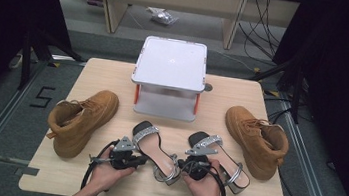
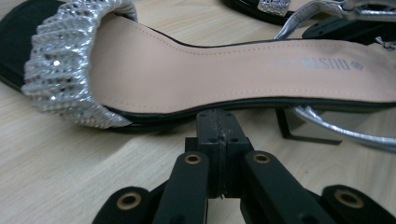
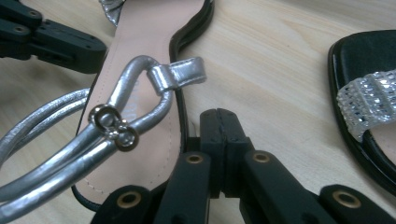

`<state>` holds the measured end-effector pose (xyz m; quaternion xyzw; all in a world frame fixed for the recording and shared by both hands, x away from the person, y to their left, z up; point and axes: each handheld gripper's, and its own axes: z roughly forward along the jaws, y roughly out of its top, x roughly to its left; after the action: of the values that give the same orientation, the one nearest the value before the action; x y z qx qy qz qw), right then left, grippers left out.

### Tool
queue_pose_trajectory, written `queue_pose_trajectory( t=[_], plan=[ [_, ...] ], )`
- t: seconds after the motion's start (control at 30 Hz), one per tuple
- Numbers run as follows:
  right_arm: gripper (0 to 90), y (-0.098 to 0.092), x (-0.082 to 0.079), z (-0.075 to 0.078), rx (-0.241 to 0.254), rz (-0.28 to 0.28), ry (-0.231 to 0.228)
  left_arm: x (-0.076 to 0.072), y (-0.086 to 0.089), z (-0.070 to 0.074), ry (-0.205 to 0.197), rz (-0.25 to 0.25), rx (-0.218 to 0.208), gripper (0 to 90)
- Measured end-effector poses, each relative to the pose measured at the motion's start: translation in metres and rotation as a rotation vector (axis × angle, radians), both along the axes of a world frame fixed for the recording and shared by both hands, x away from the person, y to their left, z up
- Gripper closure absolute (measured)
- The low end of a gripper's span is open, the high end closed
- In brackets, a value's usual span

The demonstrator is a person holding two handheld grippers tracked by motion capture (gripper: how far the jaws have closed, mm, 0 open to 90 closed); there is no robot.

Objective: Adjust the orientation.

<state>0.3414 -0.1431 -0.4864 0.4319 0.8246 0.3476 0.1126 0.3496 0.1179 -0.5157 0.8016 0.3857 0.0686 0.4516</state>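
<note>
On the wooden counter [image 1: 101, 185] there's a row of footwear, and going left to right it starts with a tan boot [image 1: 80, 119] lying toe-away near the left edge. Next is the left hand-held gripper [image 1: 143, 160], held in the person's left hand [image 1: 109, 173]; its jaws are pressed fully together with nothing between them, and the tips sit right up against the side of the left sandal's sole, under the arch. That left sandal [image 1: 156, 151] has a black sole, a tan insole and a sparkly silver toe band [image 2: 70, 70], plus silver ankle straps at the heel end.

Behind the middle of the row stands a little grey two-level stand [image 1: 170, 65] with orange posts, nothing on top and, as far as I can tell, nothing on the lower shelf either.

Then the right hand-held gripper [image 1: 180, 164], also closed tight on nothing, with its tips just beside the heel end of the left sandal, next to the silver strap loop and its small ring buckle [image 3: 114, 126]. The right sandal [image 1: 218, 156] lies right by that hand, and a second tan boot [image 1: 255, 138] finishes the row on the far right.
</note>
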Motion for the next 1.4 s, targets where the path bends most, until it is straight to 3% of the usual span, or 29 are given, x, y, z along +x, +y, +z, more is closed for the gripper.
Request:
queue_pose_trajectory(
  t=[0.07,0.1,0.23,0.27,0.33,0.43,0.57,0.67,0.7,0.73,0.77,0.8,0.83,0.87,0.93,1.03,1.07,1.1,1.13,1.17,1.23,1.27,1.4],
  plan=[
    [90.0,0.003,-0.002,-0.002,0.004,-0.011,-0.021,0.000,0.000,0.000,-0.001,0.011,-0.007,89.5],
    [90.0,0.003,-0.004,0.000,-0.002,-0.010,0.010,0.000,0.001,0.000,0.006,0.006,-0.010,89.5],
    [90.0,0.011,-0.010,0.000,0.008,0.013,0.005,-0.001,0.006,0.000,-0.001,0.031,-0.006,89.5],
    [90.0,0.012,-0.011,-0.001,-0.001,0.034,0.006,0.001,0.009,0.001,0.016,0.013,0.011,89.5],
    [90.0,0.017,-0.014,-0.002,0.019,0.058,0.013,0.001,0.011,0.001,0.013,0.034,-0.003,89.5],
    [90.0,0.025,-0.019,-0.002,0.041,0.079,0.044,0.003,0.017,0.002,0.015,0.025,0.024,89.5],
    [90.0,0.033,-0.022,-0.004,0.047,0.105,0.038,0.003,0.019,0.001,0.014,0.051,0.007,89.6],
    [90.0,0.037,-0.025,-0.003,0.061,0.098,0.062,0.003,0.020,0.001,0.011,0.062,0.001,89.6],
    [90.0,0.039,-0.025,-0.005,0.078,0.100,0.054,0.004,0.022,0.002,0.006,0.041,0.026,89.6],
    [90.0,0.039,-0.025,-0.004,0.071,0.122,0.056,0.004,0.023,0.002,0.006,0.041,0.028,89.6],
    [90.0,0.040,-0.026,-0.004,0.070,0.115,0.057,0.004,0.022,0.001,0.009,0.055,0.002,89.6],
    [90.0,0.042,-0.026,-0.005,0.076,0.114,0.061,0.004,0.025,0.002,0.011,0.039,0.027,89.6],
    [90.0,0.041,-0.026,-0.005,0.073,0.127,0.052,0.004,0.025,0.001,0.013,0.043,0.019,89.6],
    [89.4,0.041,-0.025,-0.005,0.080,0.122,0.051,0.004,0.023,0.001,0.014,0.055,-0.005,89.6],
    [87.7,0.038,-0.024,-0.006,0.092,0.114,0.058,0.004,0.024,0.000,0.002,0.055,-0.012,89.5],
    [85.6,0.028,-0.020,0.000,0.096,0.071,0.061,0.004,0.028,0.006,-0.041,0.061,0.000,89.1],
    [84.0,0.024,-0.018,0.001,0.121,0.047,0.039,0.005,0.031,0.010,-0.051,0.054,0.013,88.8],
    [81.9,0.019,-0.017,0.004,0.131,0.036,0.054,0.005,0.033,0.014,-0.056,0.063,-0.004,88.3],
    [79.6,0.015,-0.014,0.005,0.139,0.015,0.037,0.006,0.034,0.018,-0.066,0.071,-0.009,87.7],
    [76.9,0.011,-0.012,0.008,0.129,0.013,0.054,0.008,0.036,0.023,-0.075,0.061,-0.018,86.8],
    [72.5,0.007,-0.008,0.008,0.161,-0.006,0.056,0.010,0.039,0.033,-0.100,0.076,-0.026,85.9],
    [70.6,0.005,-0.006,0.008,0.155,-0.017,0.050,0.012,0.040,0.037,-0.112,0.085,-0.035,85.6],
    [61.3,0.003,-0.003,0.008,0.188,-0.021,0.078,0.021,0.045,0.047,-0.132,0.110,-0.052,83.0]
  ],
)
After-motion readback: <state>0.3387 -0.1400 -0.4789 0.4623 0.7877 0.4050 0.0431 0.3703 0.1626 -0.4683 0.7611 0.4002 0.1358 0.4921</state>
